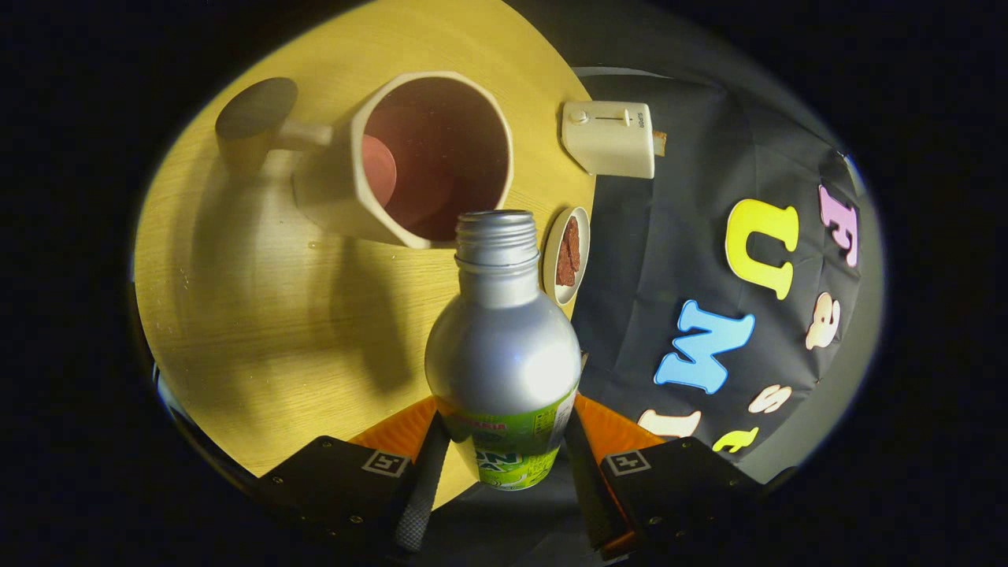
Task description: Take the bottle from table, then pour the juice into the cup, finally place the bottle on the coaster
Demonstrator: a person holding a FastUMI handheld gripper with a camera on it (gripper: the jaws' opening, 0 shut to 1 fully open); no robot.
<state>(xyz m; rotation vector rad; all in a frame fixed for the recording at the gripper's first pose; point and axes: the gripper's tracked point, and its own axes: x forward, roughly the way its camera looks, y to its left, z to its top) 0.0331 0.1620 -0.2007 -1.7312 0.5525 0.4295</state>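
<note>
Now the tongs (pixel 504 453) clamp the open bottle (pixel 502 346), its mouth just short of the cup (pixel 429 153). Tipped from there, juice could hit the rim and spill on the table (pixel 236 315).

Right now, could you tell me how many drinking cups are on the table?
1: the cup lies just beyond the mouth of the bottle held between the gripper fingers.

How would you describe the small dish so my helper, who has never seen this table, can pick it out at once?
Start at the round wooden table and find the big faceted cup with the handle. The dish sits beside the cup, at the table's edge, just past the neck of the bottle held in the gripper. Unlike its neighbours, it is a small white oval holding something brown.
</note>
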